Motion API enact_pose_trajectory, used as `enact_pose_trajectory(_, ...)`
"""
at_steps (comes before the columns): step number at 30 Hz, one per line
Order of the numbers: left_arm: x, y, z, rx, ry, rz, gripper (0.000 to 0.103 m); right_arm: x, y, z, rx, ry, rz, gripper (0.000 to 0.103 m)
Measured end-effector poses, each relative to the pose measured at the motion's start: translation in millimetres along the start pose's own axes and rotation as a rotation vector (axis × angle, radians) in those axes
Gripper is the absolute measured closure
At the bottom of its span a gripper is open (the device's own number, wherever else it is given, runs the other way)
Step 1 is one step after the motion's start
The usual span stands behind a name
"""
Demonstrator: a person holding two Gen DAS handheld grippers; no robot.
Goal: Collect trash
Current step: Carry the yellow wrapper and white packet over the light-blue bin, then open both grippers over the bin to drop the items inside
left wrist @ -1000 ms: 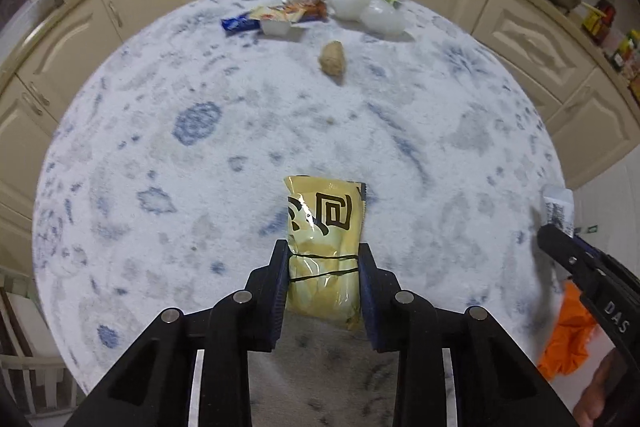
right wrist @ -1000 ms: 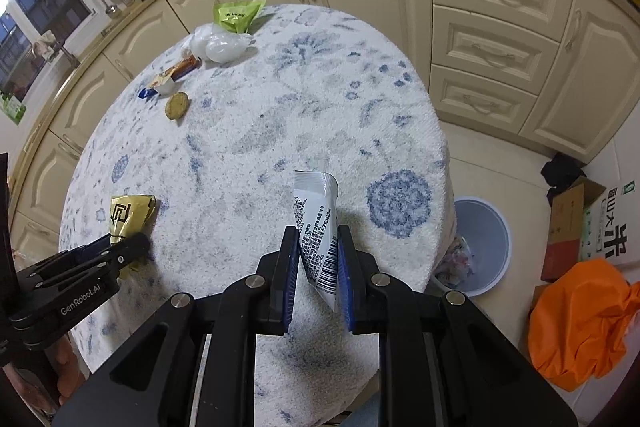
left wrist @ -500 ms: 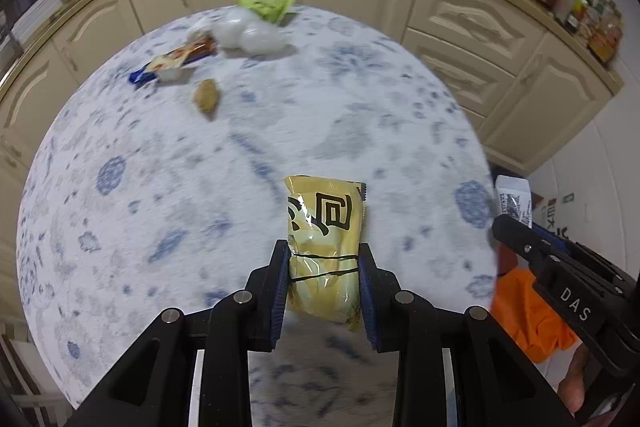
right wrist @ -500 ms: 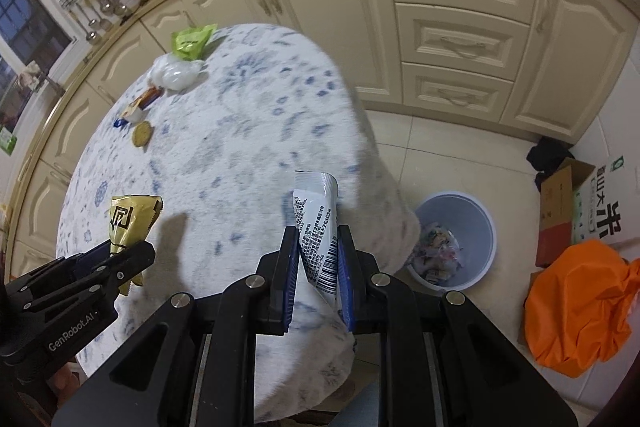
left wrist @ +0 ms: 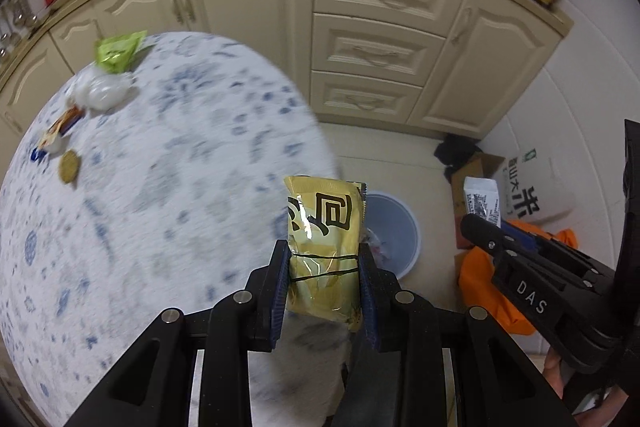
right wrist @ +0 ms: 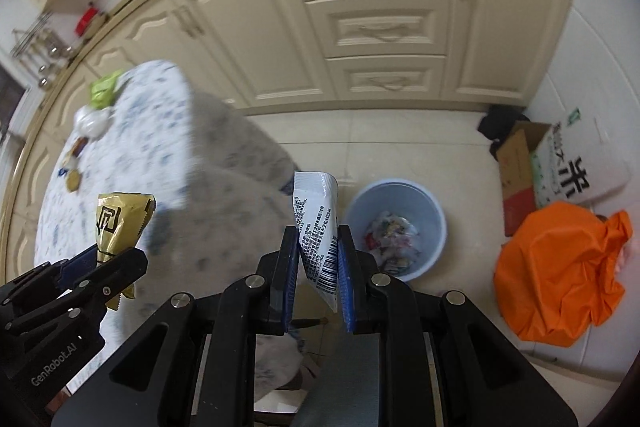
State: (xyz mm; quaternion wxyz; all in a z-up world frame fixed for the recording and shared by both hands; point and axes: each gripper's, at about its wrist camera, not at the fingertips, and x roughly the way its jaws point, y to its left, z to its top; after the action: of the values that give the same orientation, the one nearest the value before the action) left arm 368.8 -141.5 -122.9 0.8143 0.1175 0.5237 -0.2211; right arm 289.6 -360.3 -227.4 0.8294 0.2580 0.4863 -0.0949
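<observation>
My left gripper [left wrist: 323, 255] is shut on a gold snack packet [left wrist: 325, 227], held up at the right edge of the round table [left wrist: 168, 179]. My right gripper [right wrist: 318, 241] is shut on a white wrapper with a barcode [right wrist: 316, 223], over the floor just left of the pale blue trash bin [right wrist: 396, 203]. That bin [left wrist: 396, 223] shows behind the gold packet in the left wrist view, with trash inside. In the right wrist view the left gripper [right wrist: 104, 263] and its gold packet [right wrist: 120, 223] appear at lower left.
On the far side of the table lie a green packet [left wrist: 118, 49], a white crumpled bag [left wrist: 100, 91], a small wrapper [left wrist: 60, 131] and a round cookie [left wrist: 69, 167]. An orange bag [right wrist: 560, 259] and a cardboard box [right wrist: 516, 163] sit on the floor at right. Cream cabinets [right wrist: 360, 27] stand behind.
Both grippers have swung right, off the table top toward the floor and bin, each still gripping its packet. The bin has come into the left wrist view.
</observation>
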Motion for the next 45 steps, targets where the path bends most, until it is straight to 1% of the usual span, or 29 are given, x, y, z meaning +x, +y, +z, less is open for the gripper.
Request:
enact_pose_trajectory(5,26.5,-34.6,16.5,0.058,0.021,-0.021,0.075,6.7,-29.0,5.9,0.043,0.012,-0.025,0.085)
enact_pose_trajectory(8,47.1,-54.1,28.0,0.086,0.037,-0.021,0.075,12.1,-45.8,10.8,0.066,0.019,-0.039,0.084)
enact_pose_trajectory(13,82.5,-75.1,47.1,0.116,0.075,-0.035,0.075,23.0,-67.4,18.5,0.101,0.029,-0.055,0.084)
enact_pose_trajectory(16,104.9,-85.3,57.6,0.135,0.1,-0.016,0.075,29.5,-77.7,24.5,0.113,0.036,-0.052,0.084)
enact_pose_trajectory(17,112.6,-88.5,61.0,0.141,0.108,-0.014,0.075,30.9,-79.7,26.3,0.117,0.035,-0.051,0.082)
enact_pose_trajectory(19,122.5,-93.4,67.7,0.144,0.118,-0.014,0.075,33.1,-85.0,30.3,0.127,0.029,-0.056,0.082)
enact_pose_trajectory(21,134.1,-98.5,74.6,0.148,0.126,-0.005,0.075,35.8,-89.8,34.0,0.135,0.029,-0.065,0.078)
enact_pose_trajectory(22,138.8,-101.9,76.5,0.15,0.128,0.0,0.075,36.7,-92.1,35.0,0.142,0.031,-0.066,0.069)
enact_pose_trajectory(23,143.7,-105.1,78.6,0.152,0.132,0.005,0.075,38.1,-96.1,36.3,0.157,0.034,-0.068,0.055)
enact_pose_trajectory(25,155.7,-110.0,84.9,0.153,0.143,0.006,0.075,39.1,-101.2,37.5,0.169,0.027,-0.073,0.042)
enact_pose_trajectory(26,159.2,-112.7,85.4,0.153,0.146,0.007,0.074,39.4,-103.9,37.8,0.17,0.024,-0.084,0.038)
enact_pose_trajectory(29,172.9,-118.2,88.8,0.151,0.158,0.012,0.074,43.0,-112.0,38.1,0.189,0.036,-0.109,0.032)
enact_pose_trajectory(34,189.9,-127.8,88.5,0.174,0.179,0.004,0.074,45.7,-121.5,33.9,0.202,0.052,-0.115,0.031)
enact_pose_trajectory(36,189.6,-126.8,87.8,0.179,0.179,-0.008,0.073,44.3,-122.0,31.7,0.202,0.053,-0.115,0.031)
enact_pose_trajectory(37,190.1,-127.4,88.5,0.181,0.172,-0.021,0.068,43.8,-121.9,30.9,0.202,0.053,-0.116,0.031)
enact_pose_trajectory(38,190.5,-127.3,89.4,0.176,0.174,-0.03,0.06,43.5,-122.0,30.3,0.202,0.053,-0.117,0.031)
enact_pose_trajectory(39,191.6,-125.5,90.0,0.169,0.184,-0.017,0.047,42.7,-123.4,29.2,0.207,0.051,-0.124,0.032)
enact_pose_trajectory(40,192.3,-123.0,90.6,0.168,0.182,-0.013,0.037,41.8,-125.3,28.7,0.213,0.049,-0.132,0.032)
enact_pose_trajectory(42,191.4,-118.5,89.7,0.168,0.18,-0.026,0.032,39.7,-129.6,28.2,0.228,0.048,-0.13,0.032)
enact_pose_trajectory(45,184.3,-110.6,88.0,0.158,0.181,-0.031,0.032,36.8,-132.9,25.9,0.234,0.048,-0.138,0.032)
